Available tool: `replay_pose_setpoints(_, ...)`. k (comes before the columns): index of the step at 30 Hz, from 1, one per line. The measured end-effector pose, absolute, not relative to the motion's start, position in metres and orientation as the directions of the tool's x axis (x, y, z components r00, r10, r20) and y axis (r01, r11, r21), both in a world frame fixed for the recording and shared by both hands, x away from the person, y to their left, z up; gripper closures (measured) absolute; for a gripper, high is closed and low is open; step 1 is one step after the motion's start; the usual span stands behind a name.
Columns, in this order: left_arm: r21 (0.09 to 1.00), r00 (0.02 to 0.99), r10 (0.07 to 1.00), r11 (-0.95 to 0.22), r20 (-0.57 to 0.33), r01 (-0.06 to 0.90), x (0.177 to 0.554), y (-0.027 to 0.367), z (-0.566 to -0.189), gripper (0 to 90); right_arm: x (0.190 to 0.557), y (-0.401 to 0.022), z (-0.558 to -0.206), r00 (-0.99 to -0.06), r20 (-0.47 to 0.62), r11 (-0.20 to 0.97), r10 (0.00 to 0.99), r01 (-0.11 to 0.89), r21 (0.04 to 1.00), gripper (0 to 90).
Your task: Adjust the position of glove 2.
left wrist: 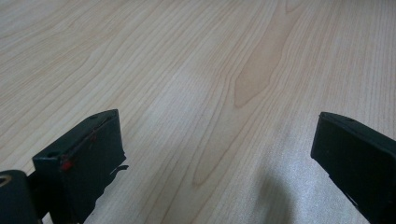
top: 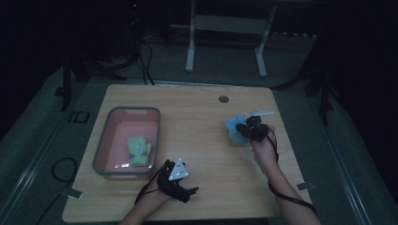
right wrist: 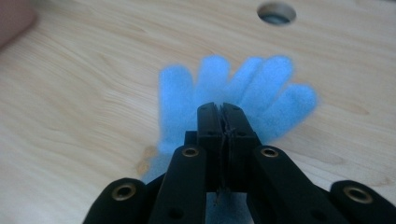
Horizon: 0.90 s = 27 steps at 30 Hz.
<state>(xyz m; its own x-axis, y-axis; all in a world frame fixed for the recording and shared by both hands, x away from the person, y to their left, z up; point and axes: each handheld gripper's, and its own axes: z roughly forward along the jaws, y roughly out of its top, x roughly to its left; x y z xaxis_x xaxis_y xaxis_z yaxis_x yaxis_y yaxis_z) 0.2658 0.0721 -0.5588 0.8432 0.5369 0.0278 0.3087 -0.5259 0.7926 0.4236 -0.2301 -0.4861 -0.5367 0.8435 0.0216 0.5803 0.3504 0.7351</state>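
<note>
Now right tool (right wrist: 220, 109) clamped on blue glove (right wrist: 261, 88) above table (right wrist: 84, 93).

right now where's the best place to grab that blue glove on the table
Grip the blue glove at its cuff end, coming from the person's side with the jaws pointing down. It lies flat on the table with its fingers spread toward the far edge, so the cuff is the nearest, thickest bunch of fabric. The right gripper is already shut there, seemingly pinching that end.
</note>
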Motion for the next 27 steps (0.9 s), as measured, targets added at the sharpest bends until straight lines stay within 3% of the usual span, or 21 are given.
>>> replay_pose_setpoints(15,0.796,0.841,0.540,-0.525,0.038,0.302,0.266,0.074,-0.558,2.8,0.357,-0.191,-0.457,-0.544,0.024,0.324,0.838,0.534,0.781,87.4)
replay_pose_setpoints(23,0.799,0.839,0.543,-0.523,0.043,0.297,0.265,0.074,-0.558,2.8,0.330,-0.173,-0.467,-0.557,0.048,0.315,0.829,0.536,0.783,87.4)
replay_pose_setpoints(27,0.796,0.842,0.536,-0.530,0.050,0.290,0.264,0.073,-0.558,2.8,0.321,-0.165,-0.488,-0.532,0.062,0.297,0.845,0.562,0.772,87.3)
